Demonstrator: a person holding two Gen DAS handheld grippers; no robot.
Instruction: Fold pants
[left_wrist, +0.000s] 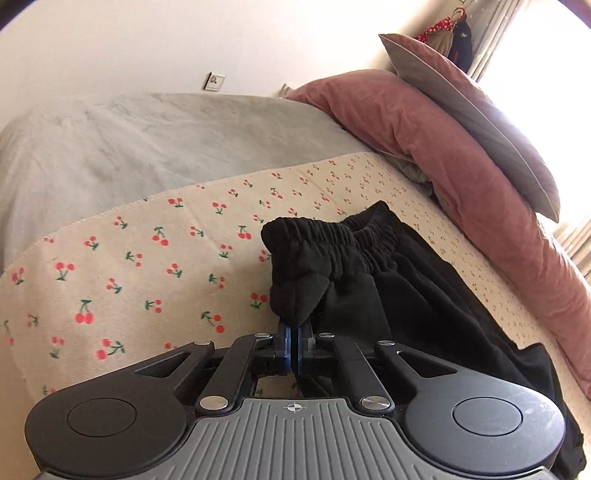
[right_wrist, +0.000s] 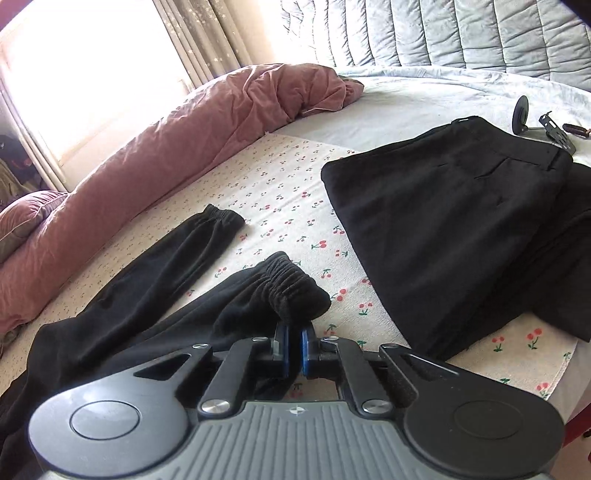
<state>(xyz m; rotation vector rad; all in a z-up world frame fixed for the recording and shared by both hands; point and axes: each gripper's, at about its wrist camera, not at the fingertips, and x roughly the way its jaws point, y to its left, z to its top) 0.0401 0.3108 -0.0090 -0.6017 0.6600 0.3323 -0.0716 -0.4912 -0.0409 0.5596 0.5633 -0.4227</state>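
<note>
The black pants (right_wrist: 155, 295) lie on the cherry-print cloth (left_wrist: 147, 258) on the bed, at lower centre of both frames. The left hand-held gripper (left_wrist: 293, 332) is clenched on the elastic waistband (left_wrist: 332, 236); the right hand-held gripper (right_wrist: 293, 336) is clenched on a gathered cuff (right_wrist: 295, 291). The fabric is judged soft, light and limp, best gripped at its elastic hems. No writing can be read.

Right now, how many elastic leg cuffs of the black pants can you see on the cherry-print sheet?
2. The near cuff lies just ahead of the right gripper, which is shut on its fabric. The far cuff lies flat beyond it, toward the pink duvet. No others are visible.
</note>
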